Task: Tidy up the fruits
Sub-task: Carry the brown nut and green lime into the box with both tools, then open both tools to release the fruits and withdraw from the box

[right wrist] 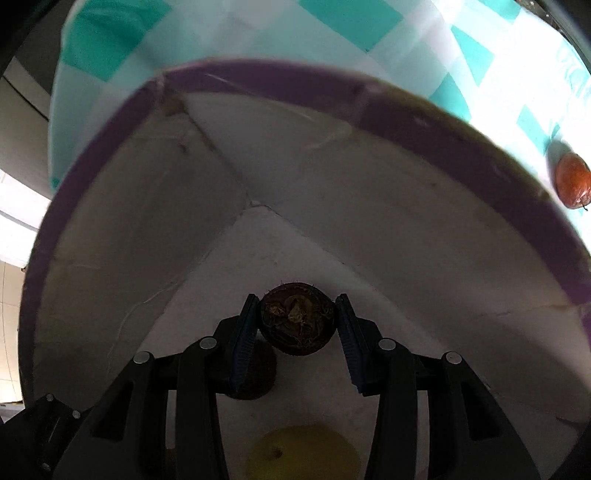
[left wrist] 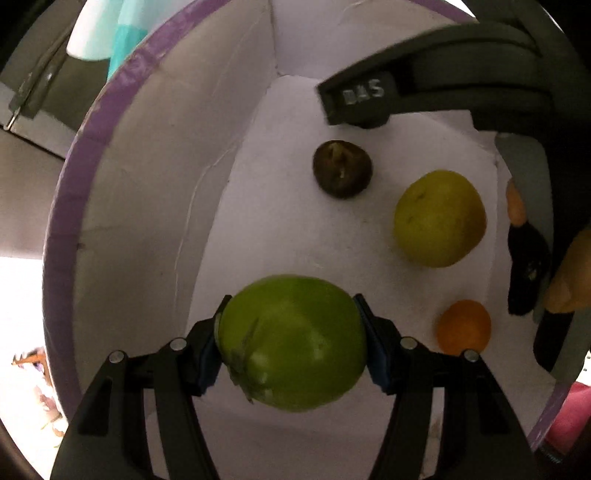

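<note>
Inside the white box with the purple rim [left wrist: 70, 206], my left gripper [left wrist: 291, 343] pinches a large green fruit [left wrist: 291, 343], smooth-skinned, with a pale streak and a bit of dried stalk at its lower left. Its blue pads [left wrist: 376, 354] press both flanks, and the fruit hangs over the box floor. Beyond it on the floor lie a yellow-green fruit [left wrist: 439, 218], a small orange fruit [left wrist: 464, 326] and a dark brown fruit [left wrist: 342, 169], all apart from one another.

My right gripper [right wrist: 295, 325] holds a second dark, round fruit [right wrist: 297, 319] with a dry, fibrous crown facing the lens, low in the box near a corner. A dark shape sits on the floor just beneath it, and I cannot tell whether the two touch.

Only the right view shows the teal-and-white checked cloth [right wrist: 354, 22] under the box and a reddish-brown fruit [right wrist: 573, 184] lying on it outside the rim. Only the left view shows the orange fruit and the right gripper's body reaching in from the upper right.

Both grippers point down into the box.
</note>
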